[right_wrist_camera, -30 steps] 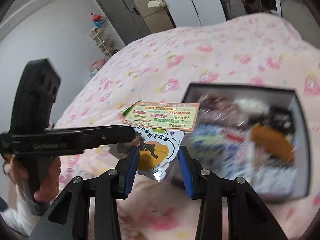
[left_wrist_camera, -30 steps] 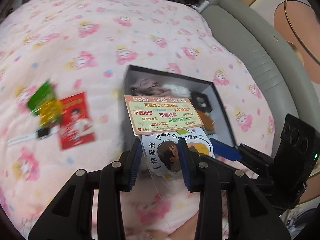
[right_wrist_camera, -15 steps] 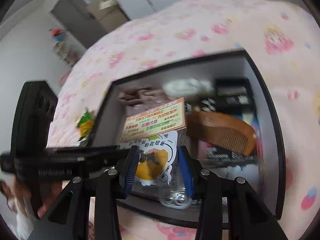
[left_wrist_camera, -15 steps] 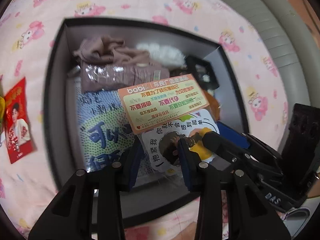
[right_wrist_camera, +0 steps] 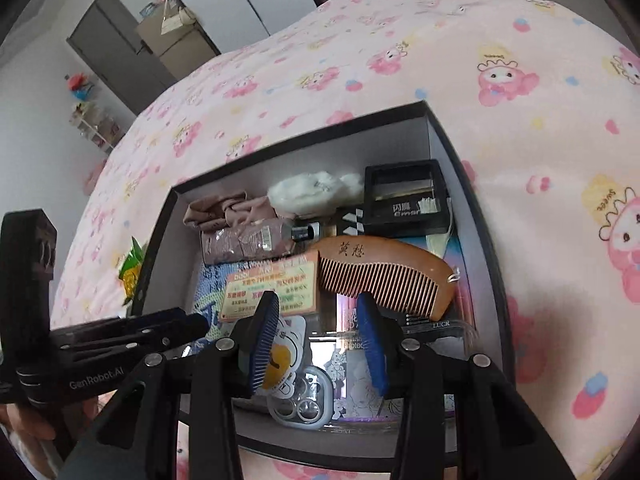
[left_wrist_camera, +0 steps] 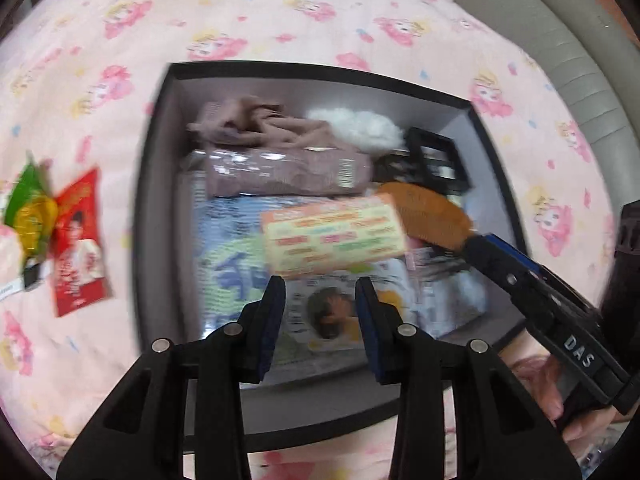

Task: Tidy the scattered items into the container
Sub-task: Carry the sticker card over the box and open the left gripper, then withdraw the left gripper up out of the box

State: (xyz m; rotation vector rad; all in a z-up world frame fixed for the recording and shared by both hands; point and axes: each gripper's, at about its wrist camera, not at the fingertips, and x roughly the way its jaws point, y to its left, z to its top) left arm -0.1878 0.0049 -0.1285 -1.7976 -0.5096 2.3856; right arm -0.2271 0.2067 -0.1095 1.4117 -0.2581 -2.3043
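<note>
A clear packet with an orange-and-yellow label (left_wrist_camera: 332, 240) and a cartoon sticker hangs low over the open black box (left_wrist_camera: 320, 70). My left gripper (left_wrist_camera: 322, 312) is shut on the packet's lower part, the sticker showing between its blue pads. In the right wrist view the same packet (right_wrist_camera: 272, 288) sits between the fingers of my right gripper (right_wrist_camera: 318, 320), which also holds it. The left gripper (right_wrist_camera: 194, 322) reaches in from the left there. The right gripper (left_wrist_camera: 474, 242) comes in from the right in the left wrist view. On the bed lie a red card (left_wrist_camera: 76, 248) and a green-yellow wrapper (left_wrist_camera: 30, 208).
The box (right_wrist_camera: 304, 140) holds a wooden comb (right_wrist_camera: 384, 272), a small black case (right_wrist_camera: 404, 196), white fluff (right_wrist_camera: 308, 188), a brown cloth pack (left_wrist_camera: 288, 168) and printed packets. It rests on a pink patterned bedspread (right_wrist_camera: 400, 60). A grey padded edge (left_wrist_camera: 580, 80) runs at the right. A hand (left_wrist_camera: 548, 384) grips the right tool.
Both grippers carried the packet from the bed side to over the box and sank toward it; the box now fills both views. The right gripper's view has rolled.
</note>
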